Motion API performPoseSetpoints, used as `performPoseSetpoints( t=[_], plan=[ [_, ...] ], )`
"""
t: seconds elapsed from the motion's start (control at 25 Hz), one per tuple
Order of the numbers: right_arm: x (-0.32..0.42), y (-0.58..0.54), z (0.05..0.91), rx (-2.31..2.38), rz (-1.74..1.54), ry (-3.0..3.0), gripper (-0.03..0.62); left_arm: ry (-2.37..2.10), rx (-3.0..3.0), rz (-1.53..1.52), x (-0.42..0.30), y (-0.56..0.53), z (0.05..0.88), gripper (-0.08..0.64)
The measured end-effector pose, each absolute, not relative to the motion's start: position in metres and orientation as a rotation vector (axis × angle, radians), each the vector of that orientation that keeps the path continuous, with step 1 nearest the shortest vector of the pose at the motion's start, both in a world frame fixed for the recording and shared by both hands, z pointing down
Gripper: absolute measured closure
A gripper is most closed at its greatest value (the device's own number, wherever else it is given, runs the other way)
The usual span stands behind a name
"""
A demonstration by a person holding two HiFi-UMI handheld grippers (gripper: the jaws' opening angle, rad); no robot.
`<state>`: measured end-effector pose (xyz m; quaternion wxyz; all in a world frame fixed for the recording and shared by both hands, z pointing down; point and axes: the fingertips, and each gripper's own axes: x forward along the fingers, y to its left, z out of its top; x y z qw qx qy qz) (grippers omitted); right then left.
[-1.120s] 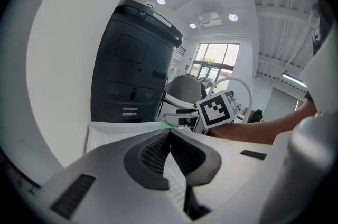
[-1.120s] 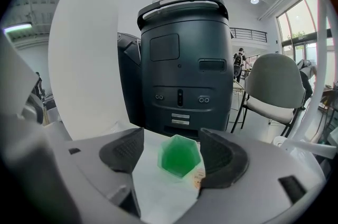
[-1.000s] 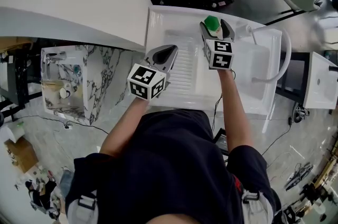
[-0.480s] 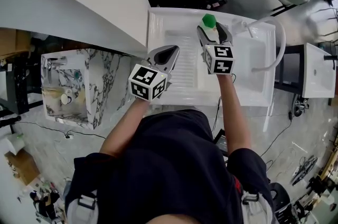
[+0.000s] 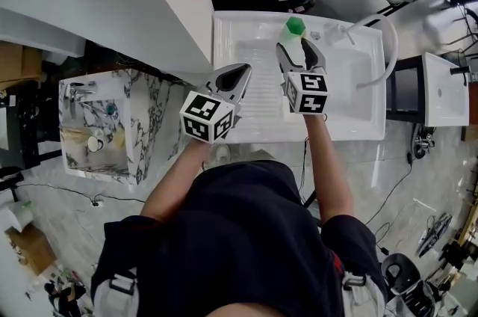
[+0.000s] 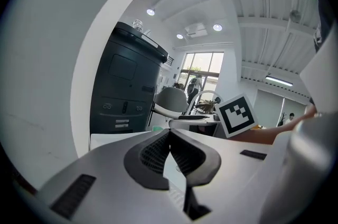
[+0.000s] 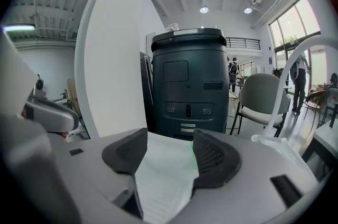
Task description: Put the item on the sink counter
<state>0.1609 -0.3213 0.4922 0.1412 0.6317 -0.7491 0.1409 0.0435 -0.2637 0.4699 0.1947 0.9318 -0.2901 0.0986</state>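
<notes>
Green-capped white bottle stands on the white sink counter

- Person is wearing a dark navy shirt with short sleeves ending above the elbows.
- Pale grey straps with buckles are showing at both shoulders.
- Left gripper is showing a smooth light grey shell tapering forward.
- Its black pads are showing a fine ribbed texture, with curved black surrounds.
- Small dark rectangular slots are sitting in the shell on either side.
- Left cube is showing white faces with black square markers.
- Right gripper is showing the same grey shell, with black meshed pads.
- Right cube is carrying matching black-and-white markers.
</notes>
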Motion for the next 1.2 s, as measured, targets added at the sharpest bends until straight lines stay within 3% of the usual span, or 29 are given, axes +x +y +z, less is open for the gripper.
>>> performPoseSetpoints(
  t=[0.2,0.32,0.4,1.2],
  plan=[
    [0.147,-0.298,0.464,1.874,0.368,-2.192,0.353,-0.829,2.656,0.258,0.035,-0.253,0.454,0.549],
    [0.140,-0.284,0.454,1.923,0.347,-2.172,0.460,-0.823,2.673,0.234,0.027,-0.246,0.446,0.549],
    [0.134,-0.274,0.448,1.941,0.340,-2.168,0.486,-0.815,2.685,0.231,0.021,-0.238,0.441,0.549],
    [0.053,-0.181,0.411,1.987,0.267,-2.170,0.558,-0.719,2.794,0.169,-0.029,-0.168,0.410,0.549]
  ],
)
